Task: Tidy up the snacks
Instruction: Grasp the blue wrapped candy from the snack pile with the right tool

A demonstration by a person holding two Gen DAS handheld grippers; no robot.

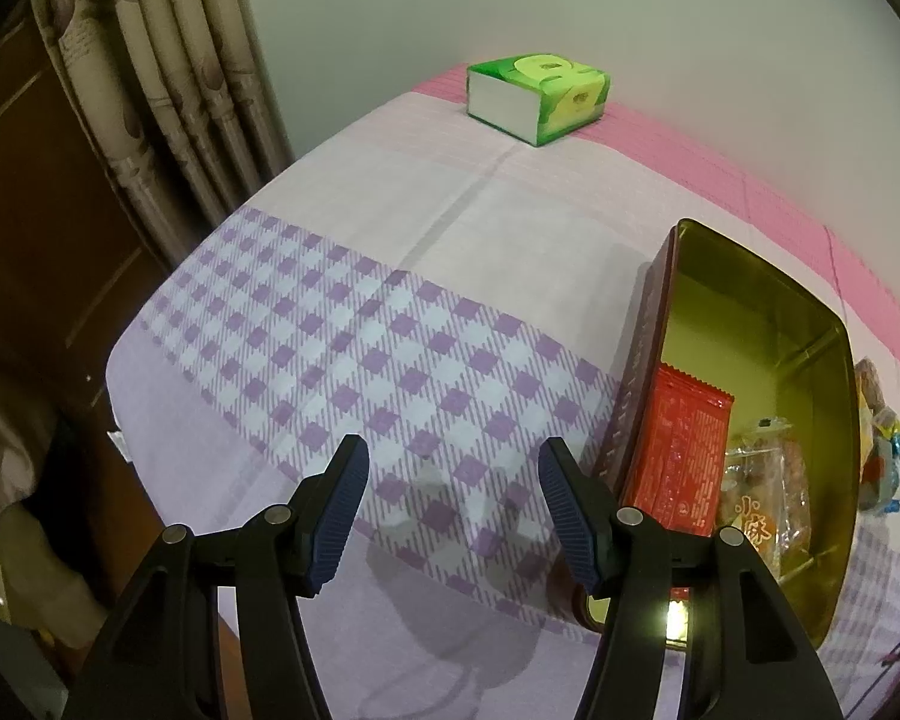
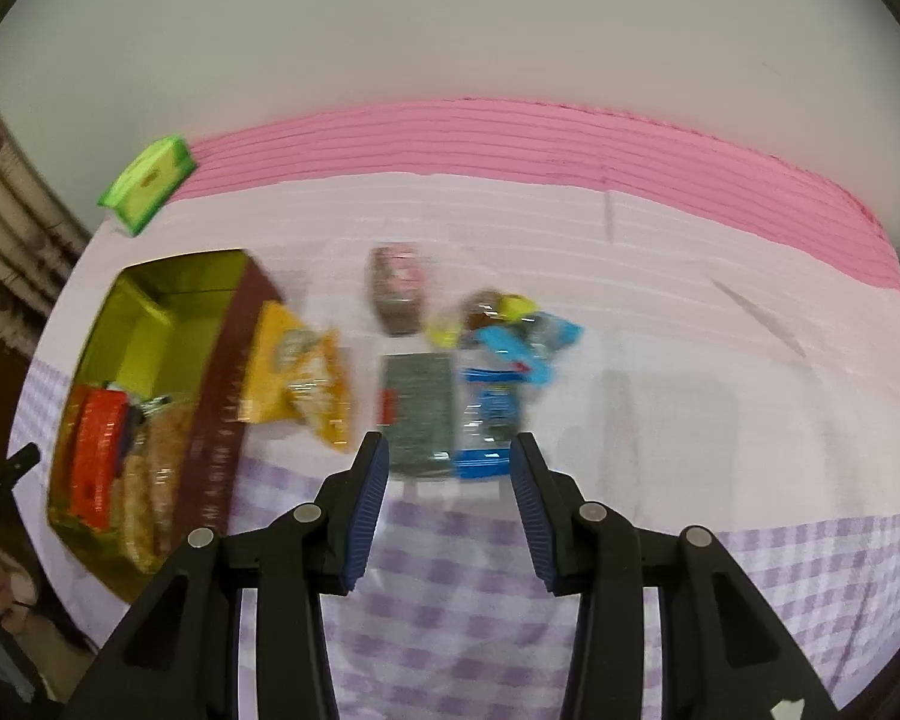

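So the tin (image 2: pixel 168 324) sits at the left of the right-wrist view, open, with a red packet (image 2: pixel 93 456) and a clear bag of crackers (image 2: pixel 156 468) already lying in its near end, and the far end looks bare. The rest of the snacks are loose on the desk (image 2: pixel 690 330), right of the tin: a yellow bag (image 2: pixel 297 372) touching the tin's wall, a dark green pack (image 2: pixel 417 408) and a blue pack (image 2: pixel 492 414) side by side in the middle, plus a brownish packet (image 2: pixel 399 291) and some small wrapped bits (image 2: pixel 504 312) further up the frame. The right gripper (image 2: pixel 450 504) hangs over the near ends of the green and blue packs, fingers apart with nothing between them. That view is blurry, so I can't read any labels. The left gripper (image 1: pixel 453 516) hovers over the checked cloth just left of the tin in its own view, fingers also apart and empty. A green tissue box (image 1: pixel 537 96) sits at the top of that frame, well apart from everything. My guess is the green pack is next. I'd centre on it alone so the blue one doesn't get pinched too, then lay it flat in the tin's free end.
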